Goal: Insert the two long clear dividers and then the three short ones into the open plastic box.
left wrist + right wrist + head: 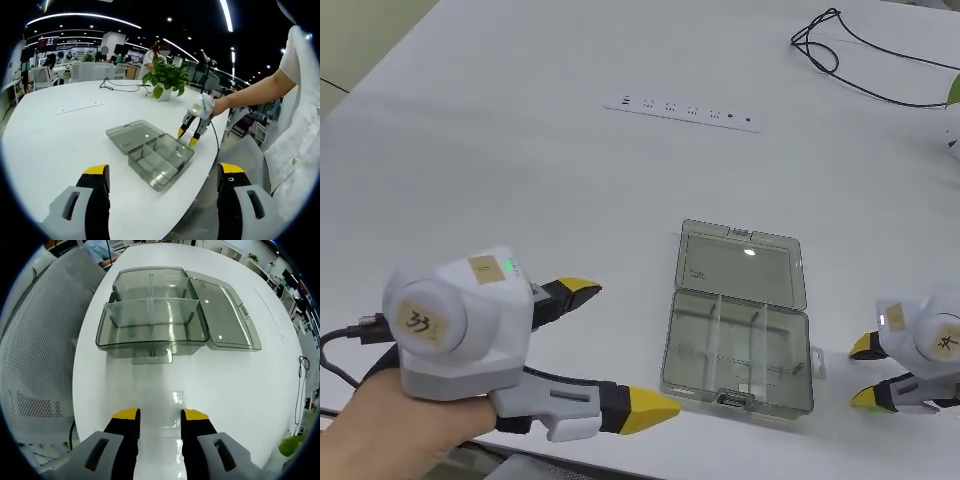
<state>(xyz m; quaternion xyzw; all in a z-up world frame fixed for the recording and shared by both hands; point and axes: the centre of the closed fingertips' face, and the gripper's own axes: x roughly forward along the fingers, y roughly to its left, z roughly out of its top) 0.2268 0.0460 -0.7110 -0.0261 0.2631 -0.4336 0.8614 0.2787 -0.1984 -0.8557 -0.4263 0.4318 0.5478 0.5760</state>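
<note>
tools counted: two. left tool (613, 350), held in a hand (390, 430), is spread wide and grips nothing, low at the near left of the white tabletop (520, 180). right tool (867, 372) is parted by a smaller gap, also empty, just right of the box.

one clear plastic box (738, 350), lid (740, 262) laid open flat on the far side, sits near the tabletop's front edge between the two tools.

head view: two clear dividers (718, 335) run front to back in the base. one power strip (680, 110) and one black cable (840, 45) lie well beyond.

right gripper view adds a short cross piece (150, 285) meeting a long wall. cannot tell the full divider count.

left gripper view adds one potted plant (167, 80) past the box.
</note>
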